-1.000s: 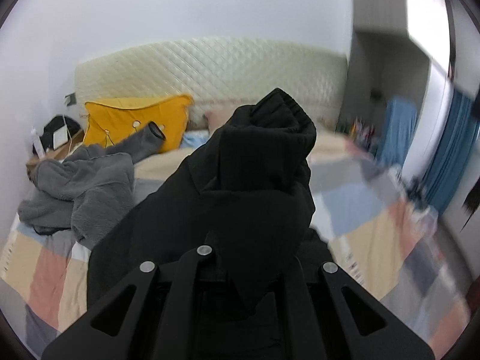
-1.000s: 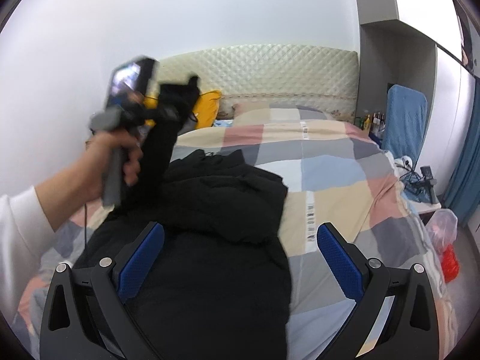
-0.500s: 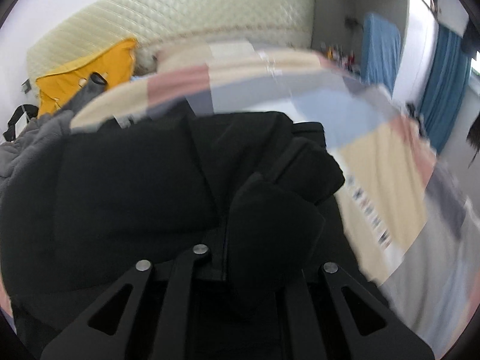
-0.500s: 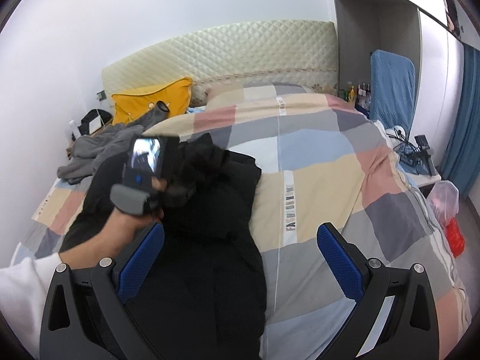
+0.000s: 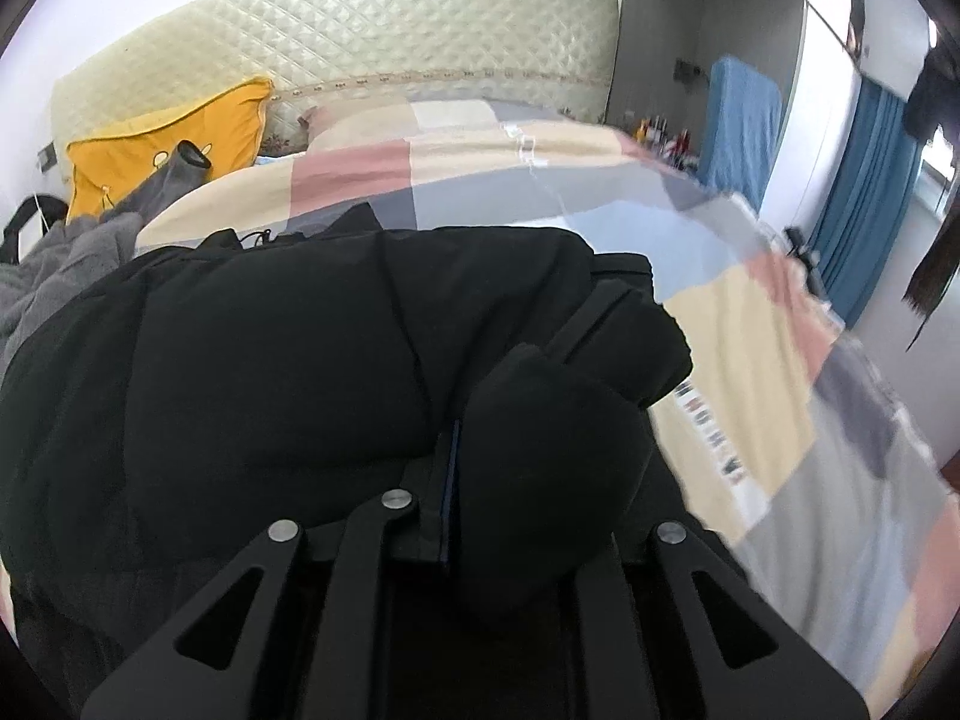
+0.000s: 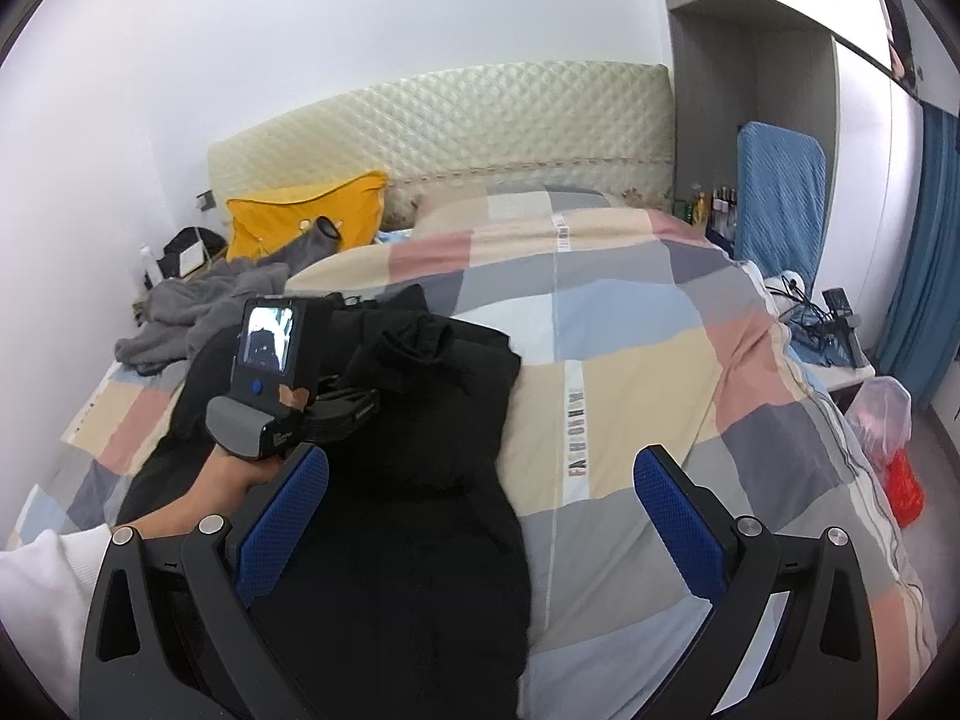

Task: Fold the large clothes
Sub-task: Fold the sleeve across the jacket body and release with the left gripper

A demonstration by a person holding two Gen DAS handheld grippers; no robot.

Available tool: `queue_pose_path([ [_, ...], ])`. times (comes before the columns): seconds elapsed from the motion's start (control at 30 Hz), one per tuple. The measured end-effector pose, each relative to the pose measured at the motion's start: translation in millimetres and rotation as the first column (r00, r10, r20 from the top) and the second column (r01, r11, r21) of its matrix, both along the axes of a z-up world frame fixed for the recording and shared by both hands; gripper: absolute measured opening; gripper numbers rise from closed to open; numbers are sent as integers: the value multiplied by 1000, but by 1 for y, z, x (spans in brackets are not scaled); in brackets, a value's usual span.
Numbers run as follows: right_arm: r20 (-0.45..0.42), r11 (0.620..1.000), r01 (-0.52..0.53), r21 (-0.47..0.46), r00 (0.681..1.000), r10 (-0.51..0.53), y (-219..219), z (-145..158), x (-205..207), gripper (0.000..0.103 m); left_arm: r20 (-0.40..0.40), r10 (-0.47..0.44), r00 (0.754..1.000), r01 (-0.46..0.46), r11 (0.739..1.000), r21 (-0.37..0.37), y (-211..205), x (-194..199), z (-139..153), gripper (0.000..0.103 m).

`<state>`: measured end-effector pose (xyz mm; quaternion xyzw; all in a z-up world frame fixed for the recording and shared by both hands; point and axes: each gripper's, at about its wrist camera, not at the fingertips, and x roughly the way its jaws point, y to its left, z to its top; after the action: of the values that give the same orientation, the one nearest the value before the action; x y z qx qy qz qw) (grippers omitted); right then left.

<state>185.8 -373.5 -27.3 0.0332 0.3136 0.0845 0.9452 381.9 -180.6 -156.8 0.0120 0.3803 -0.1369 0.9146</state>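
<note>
**Sleeve coming down onto the jacket as the left tool lets go**

The black jacket (image 6: 420, 480) is lying lengthwise on the left half of the bed (image 6: 660, 420), spread over the patchwork duvet with its body running from the near edge toward the headboard (image 6: 480, 120). That flat, stretched-out lie is giving the person a base to fold onto. One sleeve end (image 5: 540, 468) is being laid across the jacket's chest, which looks like the step of folding an arm inward before the body is doubled over.

The left tool (image 5: 480, 480) is sitting low over the garment with the bunched sleeve end between its fingers; its jaws are only slightly apart and are opening, so the cloth is being let go where it lies. The dark fabric is hiding the pads in the left wrist view, so how much contact remains is hard to judge. From the right wrist view, the left hand (image 6: 240, 468) is gripping the handle, with the tool's nose buried in the black folds.

The right tool (image 6: 480, 510) is hovering above the jacket's near end, its blue pads (image 6: 678, 510) spread wide and holding nothing, seemingly waiting to take the next edge.

Further out, a grey garment (image 6: 198, 312) is lying crumpled near the yellow pillow (image 6: 300, 222), apart from the jacket, probably awaiting its turn.
</note>
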Motion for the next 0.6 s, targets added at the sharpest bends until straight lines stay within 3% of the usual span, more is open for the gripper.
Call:
queue_pose_path([
  [0.07, -1, 1000, -14, 4, 1000, 14, 9, 4, -9, 103, -14, 3, 1000, -3, 1000, 1, 4, -7, 7, 27],
  [0.1, -2, 1000, -18, 7, 1000, 18, 12, 5, -12, 103, -14, 5, 1000, -5, 1000, 2, 7, -11, 11, 39],
  [0.13, -3, 1000, -24, 16, 1000, 24, 15, 7, -17, 103, -9, 14, 1000, -14, 1000, 1, 12, -16, 15, 59],
  [0.2, -4, 998, -47, 36, 999, 47, 27, 12, -28, 103, 5, 46, 999, -46, 999, -14, 26, -27, 22, 74],
  [0.47, 79, 987, -160, -32, 984, 162, 83, 10, -51, 103, 36, 131, 991, -129, 990, -48, 106, -58, 42, 74],
  [0.6, 31, 978, -207, -17, 978, 208, 110, -15, -36, 103, 26, 213, 977, -210, 973, -97, 172, -76, 40, 76],
])
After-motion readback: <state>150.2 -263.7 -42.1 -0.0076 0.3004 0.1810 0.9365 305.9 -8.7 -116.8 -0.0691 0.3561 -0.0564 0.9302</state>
